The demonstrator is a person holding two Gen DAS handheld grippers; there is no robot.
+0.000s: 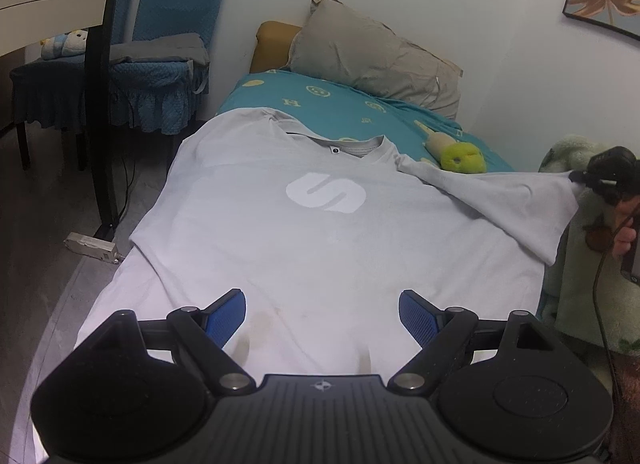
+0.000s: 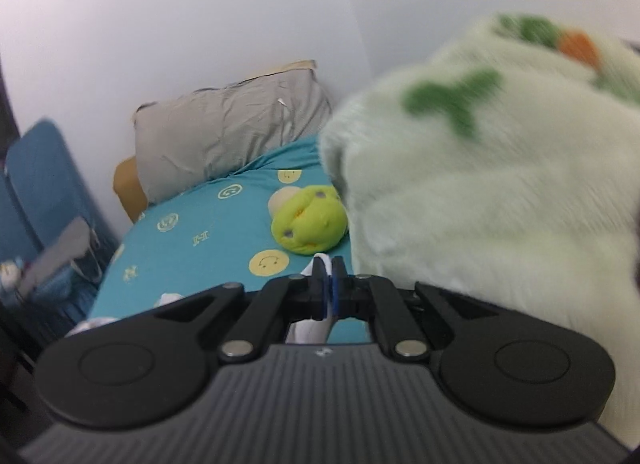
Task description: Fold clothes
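A light grey T-shirt [image 1: 320, 232] with a white logo lies face up on the bed, collar toward the pillow. My left gripper [image 1: 322, 316] is open and empty, hovering over the shirt's lower part. My right gripper [image 2: 329, 270] is shut on the shirt's right sleeve [image 1: 532, 200], holding it stretched out to the right above the bed; it also shows in the left wrist view [image 1: 578, 178]. White cloth [image 2: 320, 328] hangs between its pads. The shirt's left sleeve is folded under near the collar.
A teal smiley sheet [image 1: 328, 104] covers the bed. A grey pillow [image 1: 372, 56] leans on the wall. A green plush toy [image 1: 460, 154] lies by the sleeve. A fluffy pale green blanket [image 2: 500, 204] is piled at right. Blue chairs [image 1: 160, 64] stand left.
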